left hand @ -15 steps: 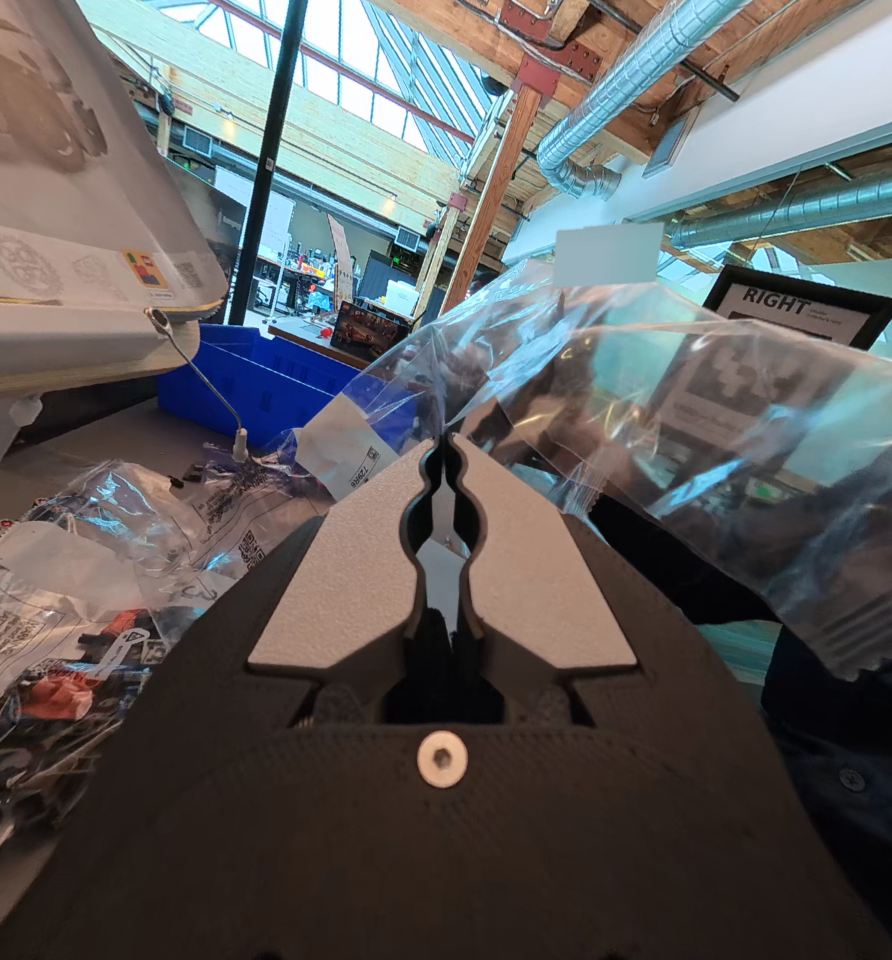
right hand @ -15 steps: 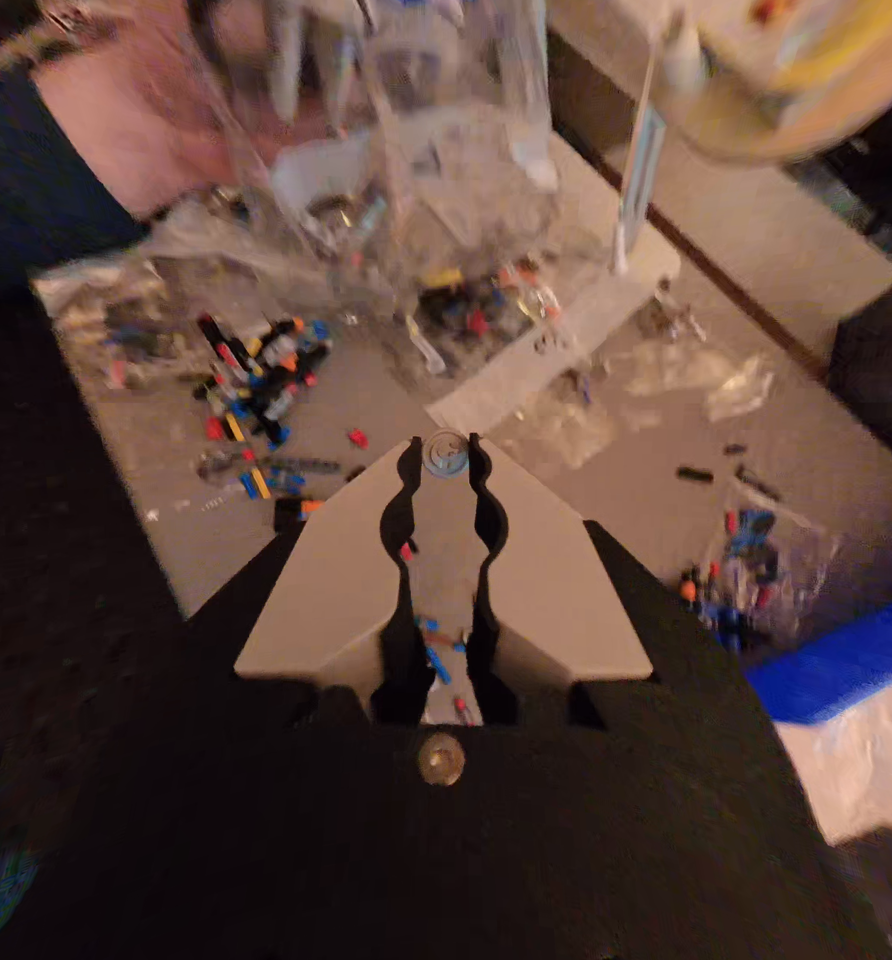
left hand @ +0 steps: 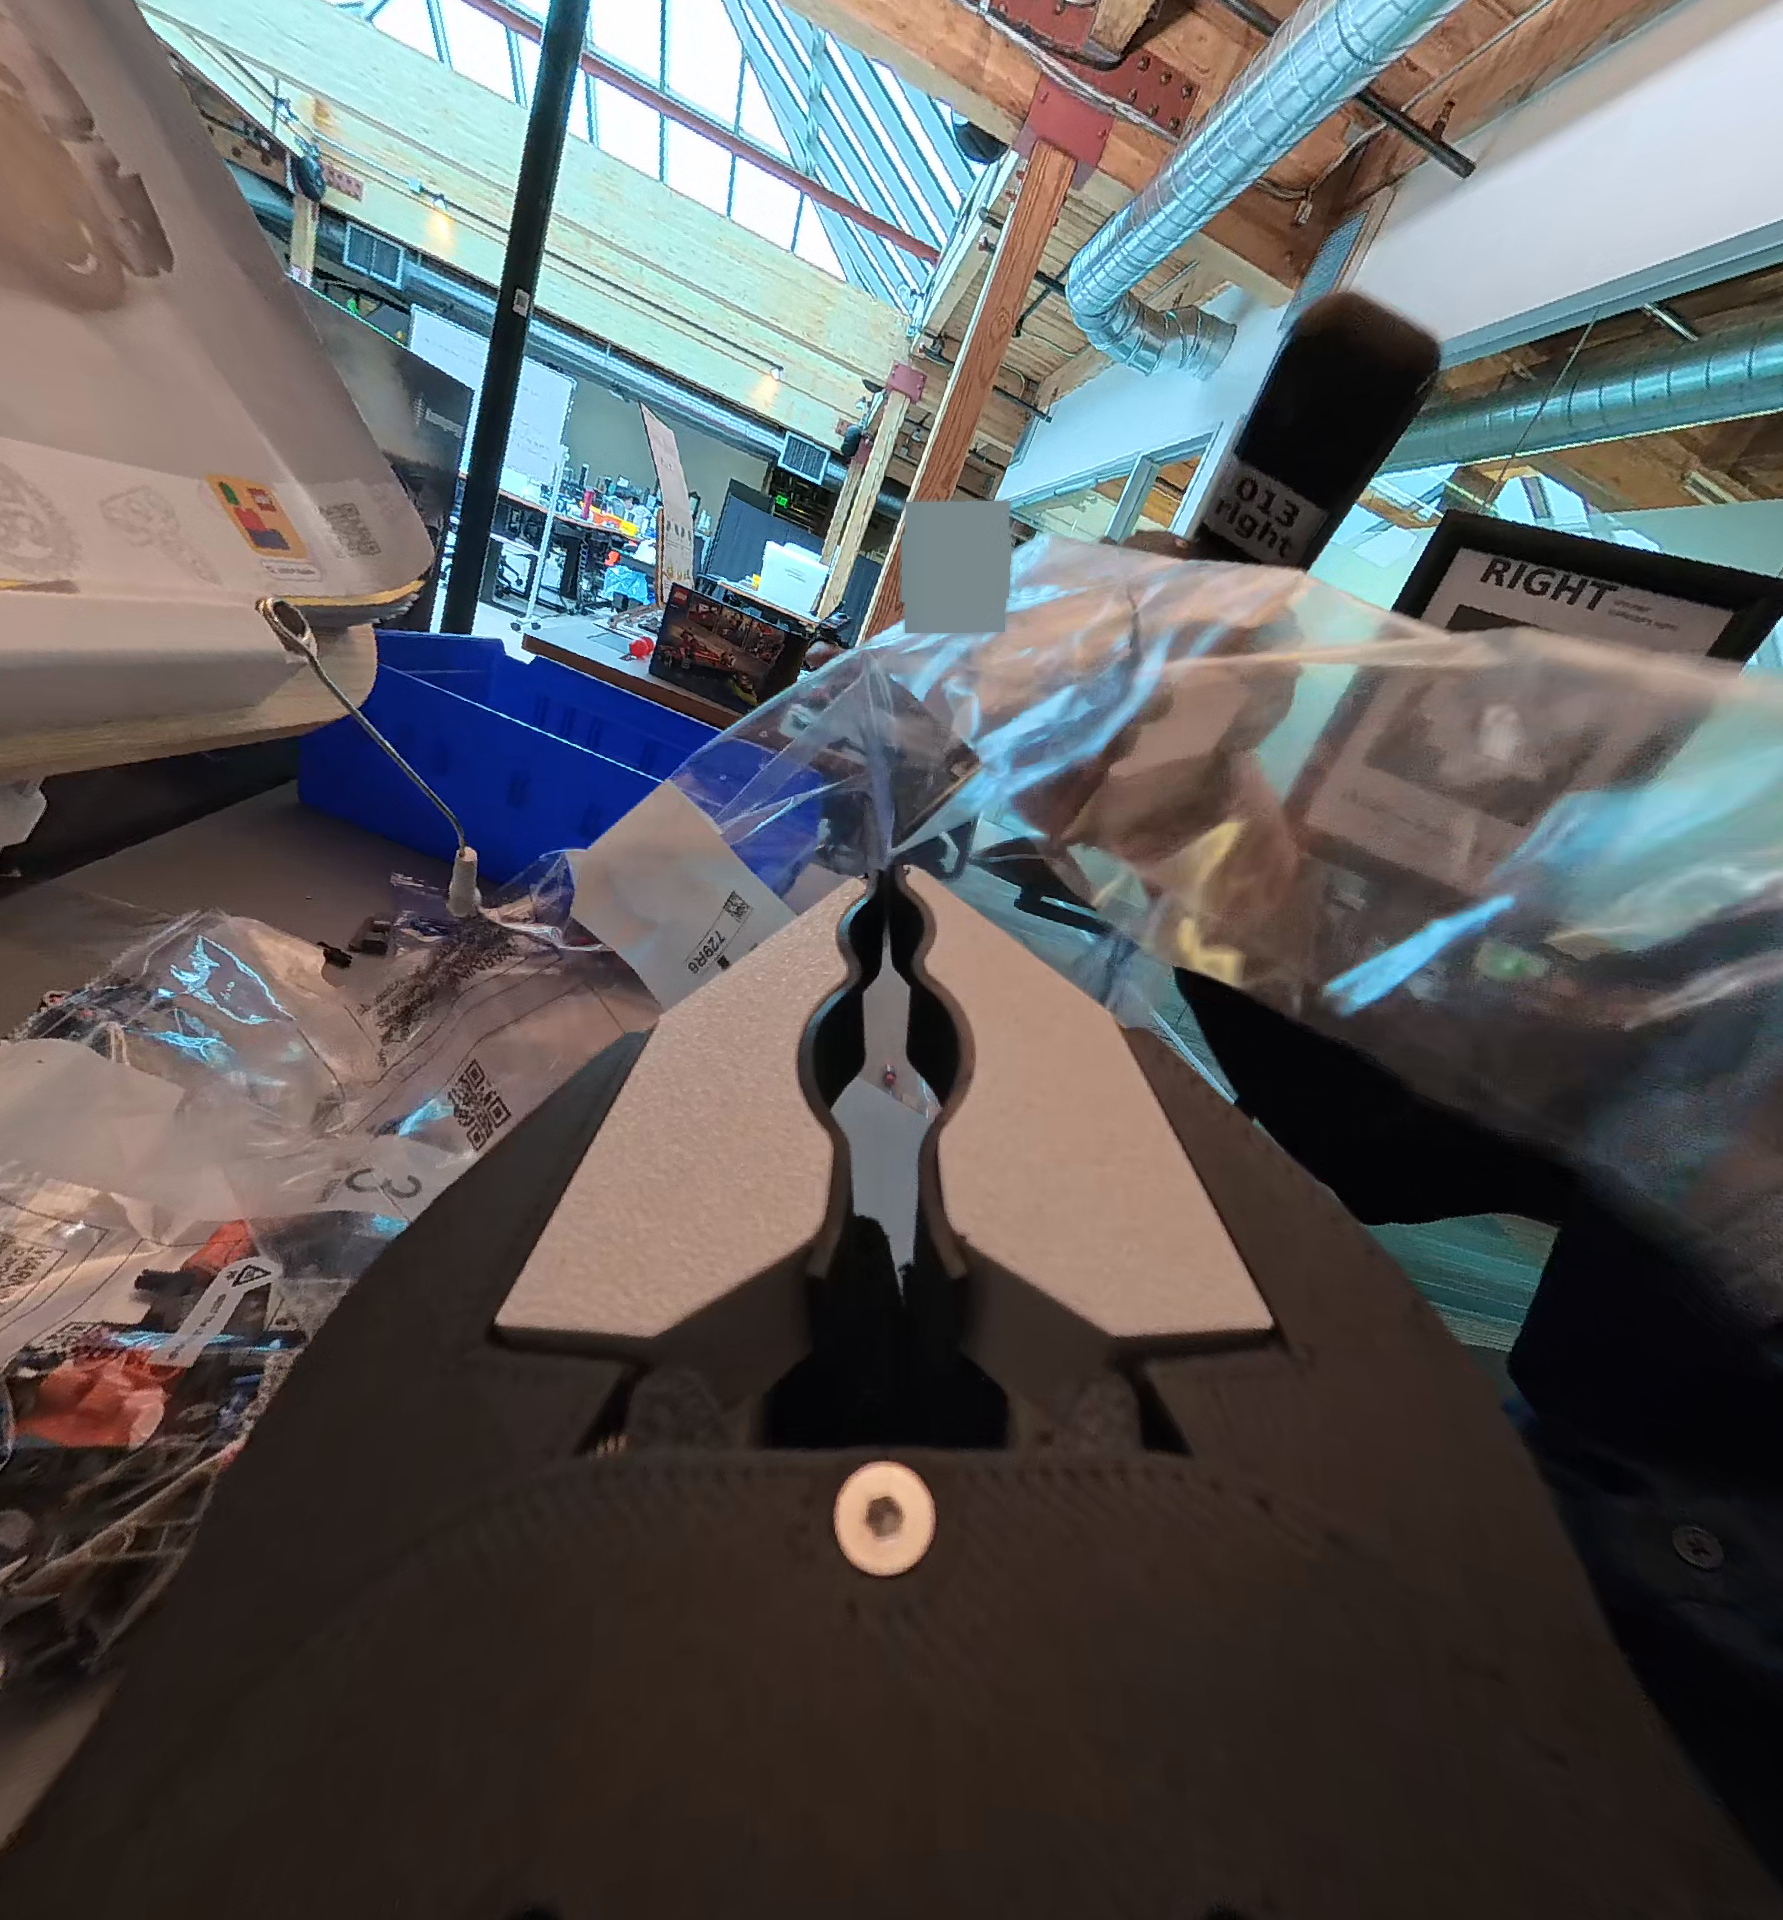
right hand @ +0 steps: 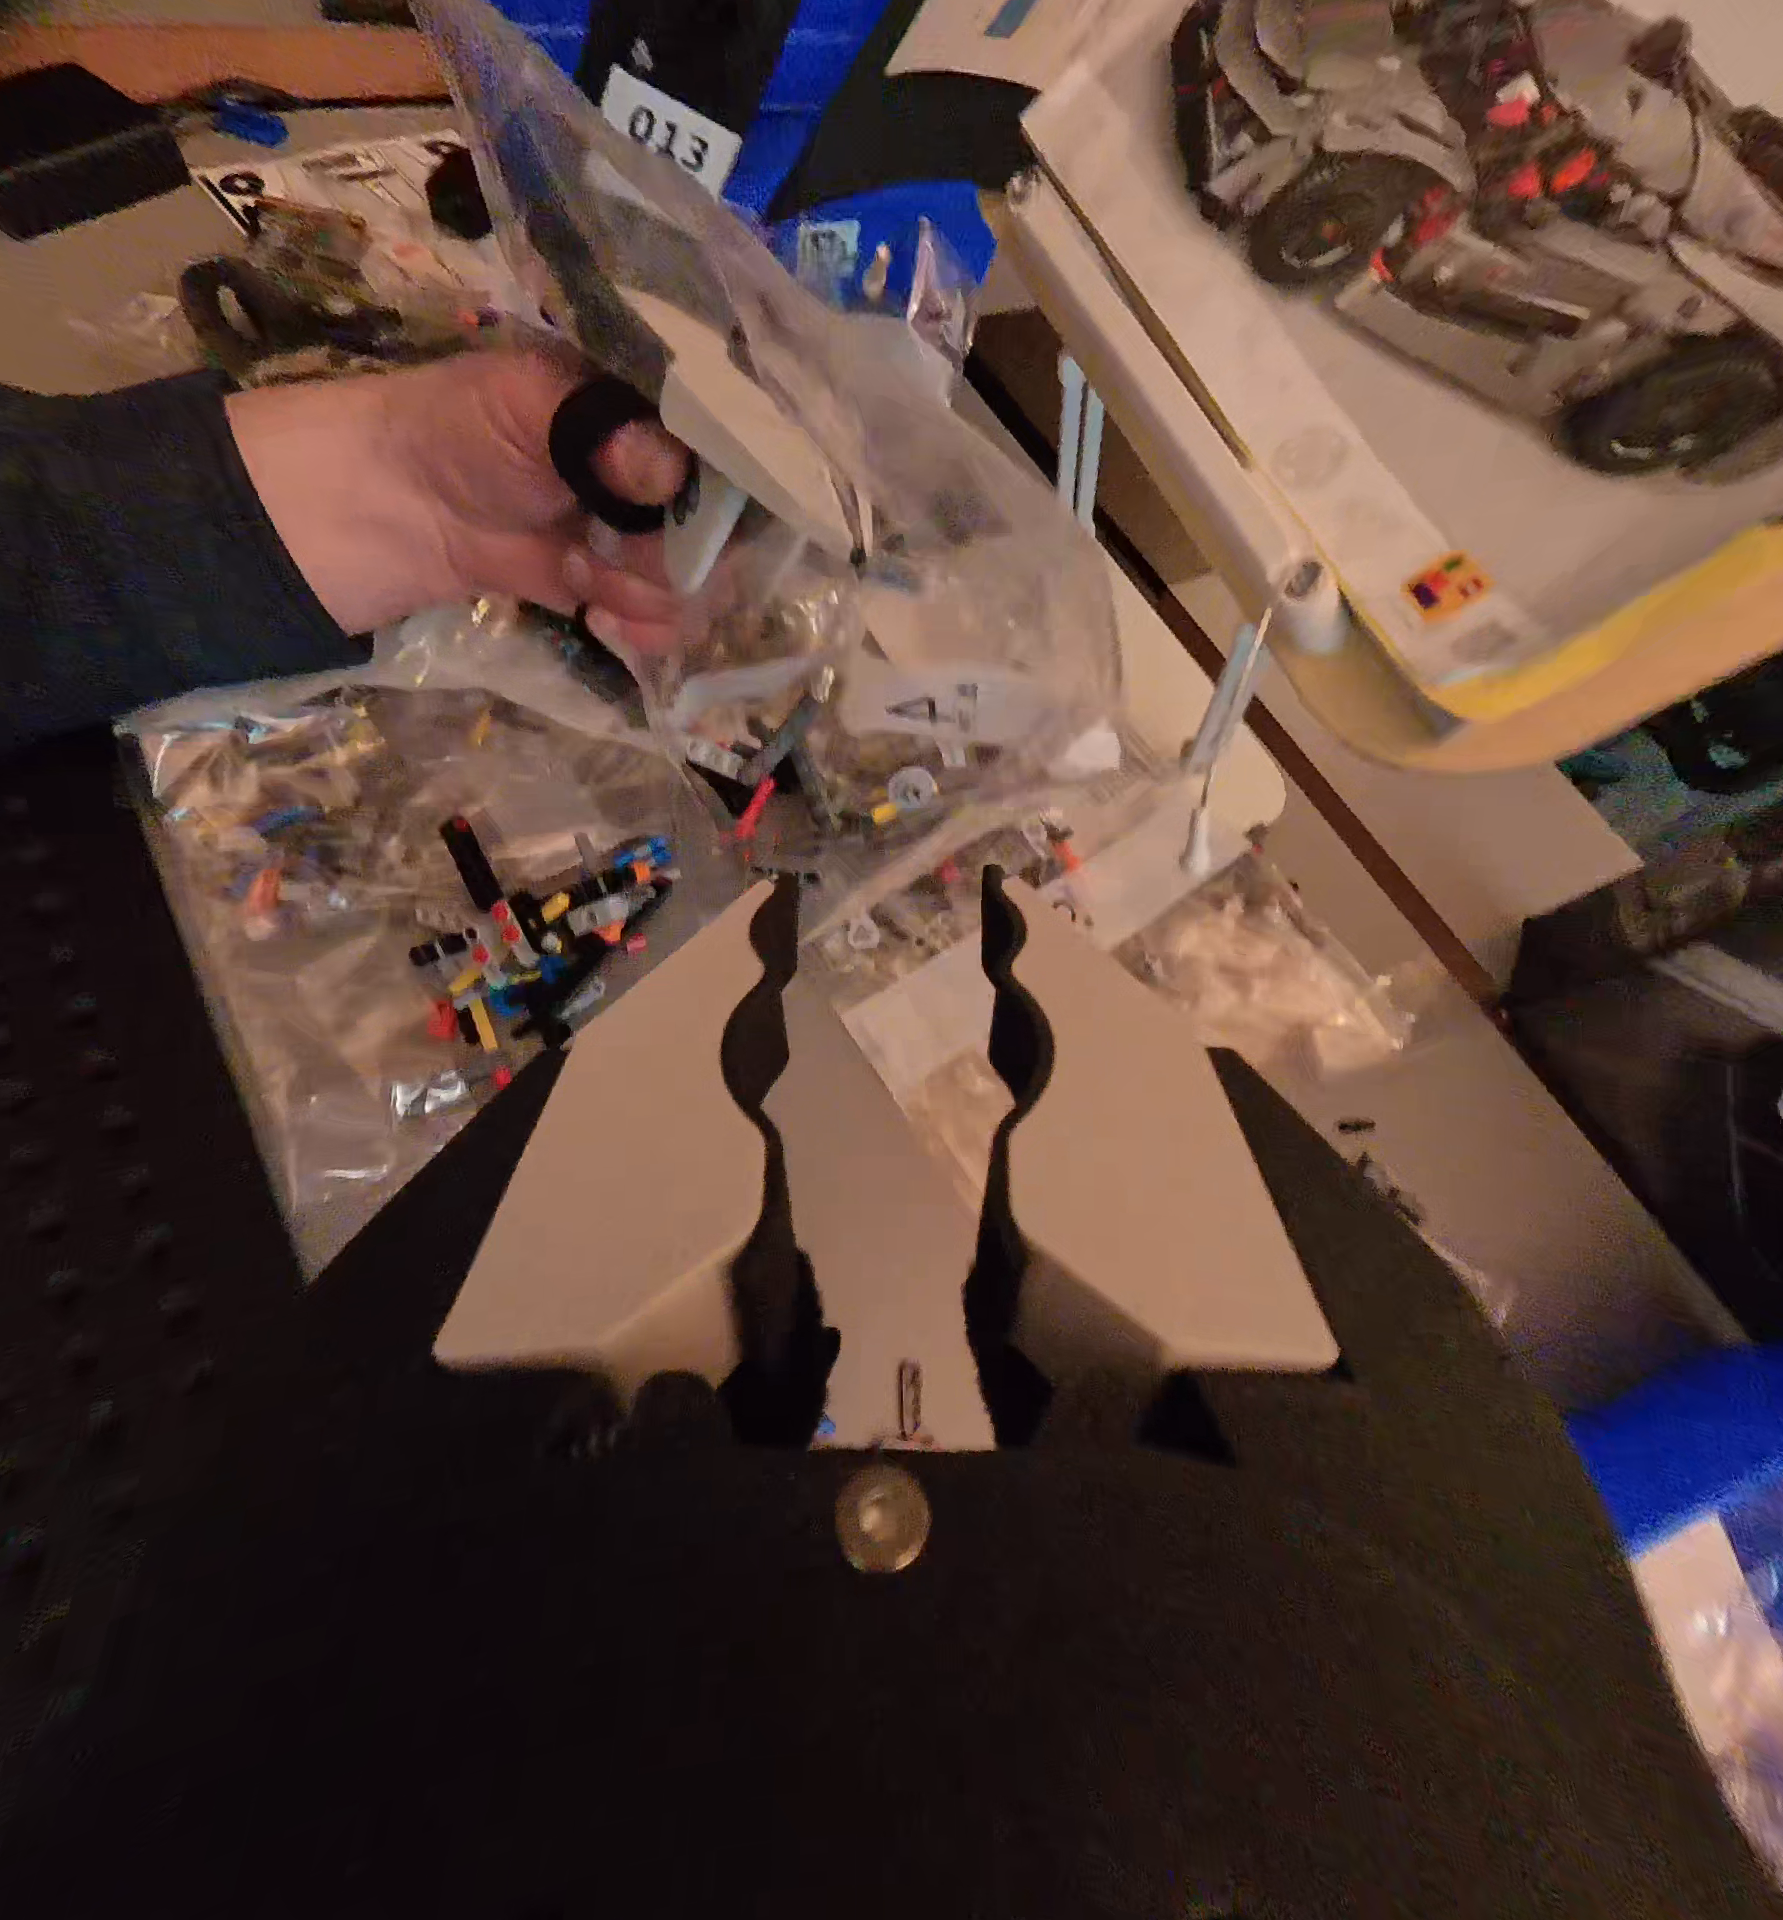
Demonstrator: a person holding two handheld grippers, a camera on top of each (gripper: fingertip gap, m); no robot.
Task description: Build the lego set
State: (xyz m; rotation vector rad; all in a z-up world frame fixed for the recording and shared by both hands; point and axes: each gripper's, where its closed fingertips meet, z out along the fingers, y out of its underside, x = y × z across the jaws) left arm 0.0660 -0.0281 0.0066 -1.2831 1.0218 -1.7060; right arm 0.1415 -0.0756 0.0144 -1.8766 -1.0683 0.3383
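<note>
My left gripper [left hand: 887, 883] is shut on the edge of a clear plastic bag [left hand: 1386, 831] that spreads to the right, above the table. In the right wrist view a hand [right hand: 419, 499] holds that gripper, whose white fingers [right hand: 752, 457] pinch the bag [right hand: 918, 644]. The bag hangs down with small lego parts at its bottom. My right gripper [right hand: 887, 883] is open and empty, its tips just below the hanging bag. Its black handle [left hand: 1323, 416] shows behind the bag in the left wrist view. Loose coloured lego pieces [right hand: 534, 935] lie on the grey table [right hand: 1438, 1195].
An instruction booklet on a stand [right hand: 1489, 260] overhangs the table; it also shows in the left wrist view [left hand: 139, 416]. A blue bin [left hand: 513, 748] stands behind. Several other bags of parts [left hand: 191, 1143] lie on the table. The table's left edge borders dark floor [right hand: 56, 1039]. Some 10 centimeters of space lies between my two pairs of fingers.
My right gripper has opened wide from nearly shut. The left gripper and its bag now hang closer in front of the right gripper. The right gripper's handle has come into the left wrist view.
</note>
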